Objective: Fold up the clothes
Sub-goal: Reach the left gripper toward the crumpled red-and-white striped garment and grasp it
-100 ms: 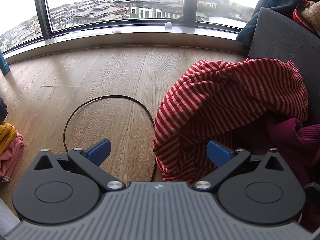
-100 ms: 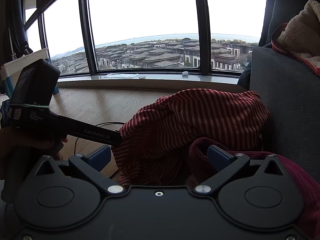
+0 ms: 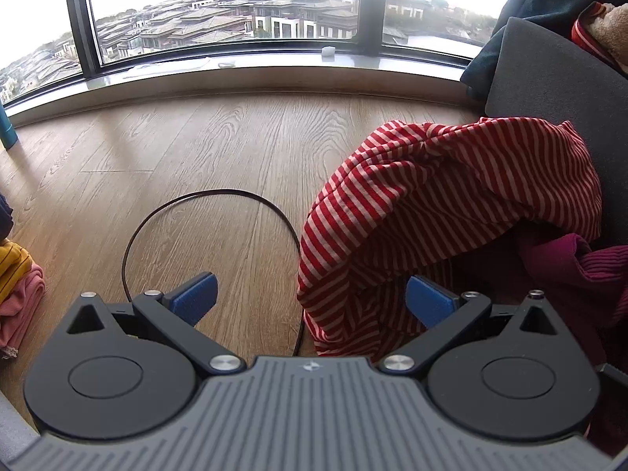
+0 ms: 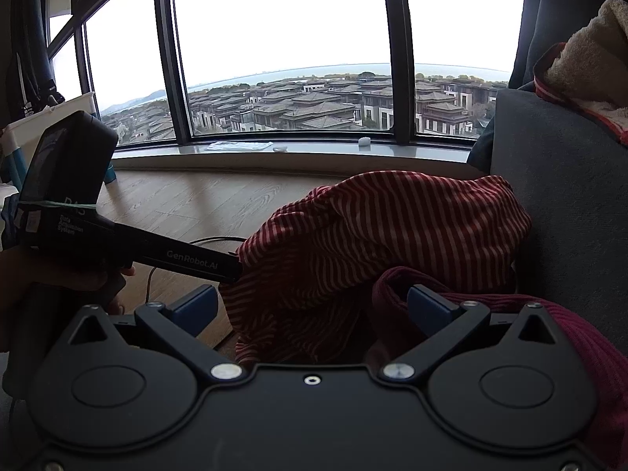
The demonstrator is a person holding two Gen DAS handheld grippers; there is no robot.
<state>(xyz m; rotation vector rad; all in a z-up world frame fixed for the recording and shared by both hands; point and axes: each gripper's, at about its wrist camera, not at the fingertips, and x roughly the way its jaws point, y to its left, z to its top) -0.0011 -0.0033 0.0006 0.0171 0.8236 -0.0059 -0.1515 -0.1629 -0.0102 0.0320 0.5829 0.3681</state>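
Note:
A crumpled red-and-white striped garment (image 3: 451, 204) lies heaped against the grey sofa, partly over a magenta ribbed garment (image 3: 581, 271). My left gripper (image 3: 312, 300) is open, its right blue pad against the striped cloth's lower edge and its left pad over bare floor. In the right wrist view the striped garment (image 4: 392, 227) sits ahead, with the magenta garment (image 4: 581, 337) low on the right. My right gripper (image 4: 312, 310) is open, cloth lying between its pads. A hand holds the left gripper's body (image 4: 129, 243), whose tip reaches the striped cloth's left edge.
A black cable (image 3: 204, 204) loops on the wooden floor (image 3: 196, 149). Folded yellow and pink clothes (image 3: 19, 286) sit at the left edge. The grey sofa (image 3: 549, 90) stands on the right with a towel (image 4: 588, 66) on its arm. A window sill (image 3: 235, 66) runs along the back.

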